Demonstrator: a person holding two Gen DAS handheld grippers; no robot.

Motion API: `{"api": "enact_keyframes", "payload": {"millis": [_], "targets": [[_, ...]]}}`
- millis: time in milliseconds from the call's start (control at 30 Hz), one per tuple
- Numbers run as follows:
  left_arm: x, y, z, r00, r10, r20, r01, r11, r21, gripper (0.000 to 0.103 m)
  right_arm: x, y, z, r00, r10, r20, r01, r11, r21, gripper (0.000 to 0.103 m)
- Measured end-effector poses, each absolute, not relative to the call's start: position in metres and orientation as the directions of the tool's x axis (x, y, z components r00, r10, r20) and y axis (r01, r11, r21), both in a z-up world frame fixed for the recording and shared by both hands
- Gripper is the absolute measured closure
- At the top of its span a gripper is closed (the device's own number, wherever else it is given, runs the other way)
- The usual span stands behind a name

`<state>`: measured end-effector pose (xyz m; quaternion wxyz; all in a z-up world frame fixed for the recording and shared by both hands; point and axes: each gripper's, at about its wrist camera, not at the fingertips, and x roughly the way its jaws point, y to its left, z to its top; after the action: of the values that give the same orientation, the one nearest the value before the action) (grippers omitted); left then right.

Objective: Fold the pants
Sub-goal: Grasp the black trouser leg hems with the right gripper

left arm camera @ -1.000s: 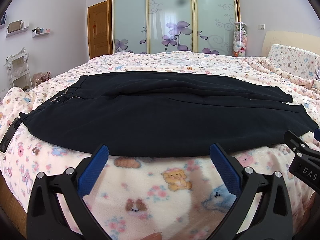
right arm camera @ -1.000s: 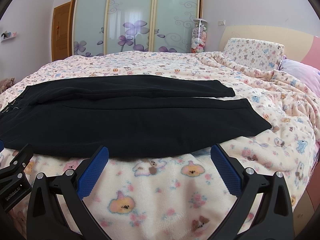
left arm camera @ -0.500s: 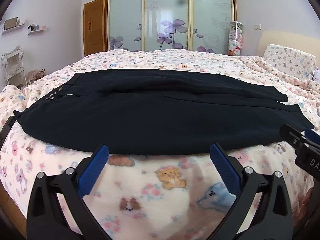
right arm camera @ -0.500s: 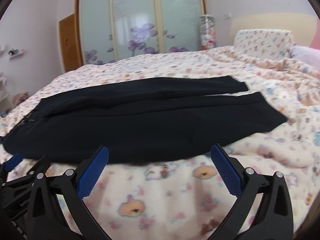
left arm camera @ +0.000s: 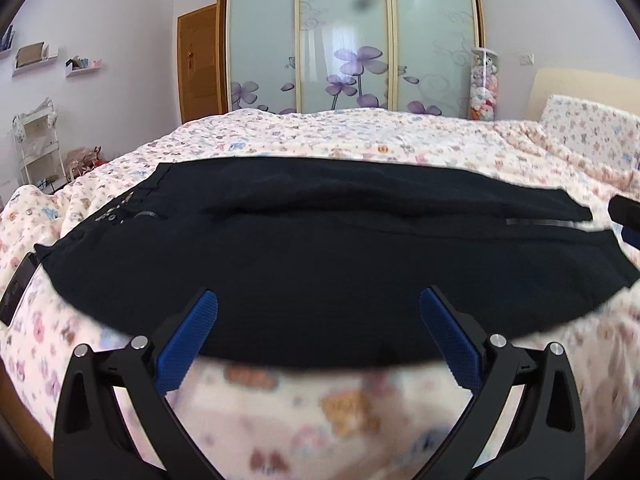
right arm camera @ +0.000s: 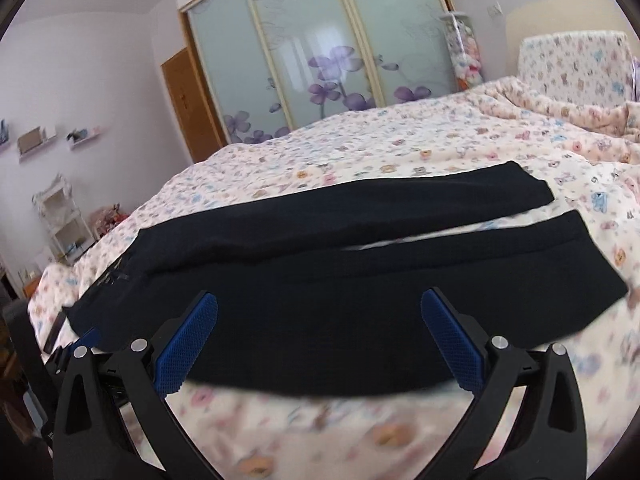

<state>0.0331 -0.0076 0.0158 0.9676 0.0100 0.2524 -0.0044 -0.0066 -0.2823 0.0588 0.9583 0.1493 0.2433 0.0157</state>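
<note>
Black pants [left arm camera: 320, 248] lie flat across the bed, waistband to the left, both legs running right with the hems at the right [right arm camera: 560, 256]. My left gripper [left arm camera: 318, 304] is open and empty, its blue pads over the near edge of the pants around the middle. My right gripper [right arm camera: 319, 308] is open and empty, also over the near edge of the near leg. Part of the right gripper shows at the right edge of the left wrist view [left arm camera: 626, 216]. Part of the left gripper shows at the lower left of the right wrist view [right arm camera: 80, 344].
The pants lie on a pink cartoon-print blanket [left arm camera: 360, 140] covering the bed. A pillow [right arm camera: 576, 64] and headboard are at the far right. A frosted flower wardrobe [left arm camera: 344, 40], a wooden door [left arm camera: 198, 64] and a white rack [left arm camera: 36, 148] stand beyond the bed.
Both grippers have moved forward toward the pants, so their pads now overlap the near edge. The right wrist view has tilted. Both stay open.
</note>
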Motion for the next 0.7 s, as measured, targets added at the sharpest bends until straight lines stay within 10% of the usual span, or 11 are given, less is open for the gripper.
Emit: {"api": "enact_keyframes", "payload": {"millis": [433,700], "targets": [[0.09,-0.002,0.01,0.876,-0.012,-0.482,-0.024,0.997,-0.068,0.002,0.158,-0.473,0.068,0.803,0.113,-0.585,0.208,0.867,0.453,0.001],[0.079,0.0,0.013,0.903,-0.089,-0.42,0.049,0.993,-0.105,0.002,0.223,-0.544,0.036,0.768,-0.007,-0.64,0.38,0.81,0.446,0.02]]}}
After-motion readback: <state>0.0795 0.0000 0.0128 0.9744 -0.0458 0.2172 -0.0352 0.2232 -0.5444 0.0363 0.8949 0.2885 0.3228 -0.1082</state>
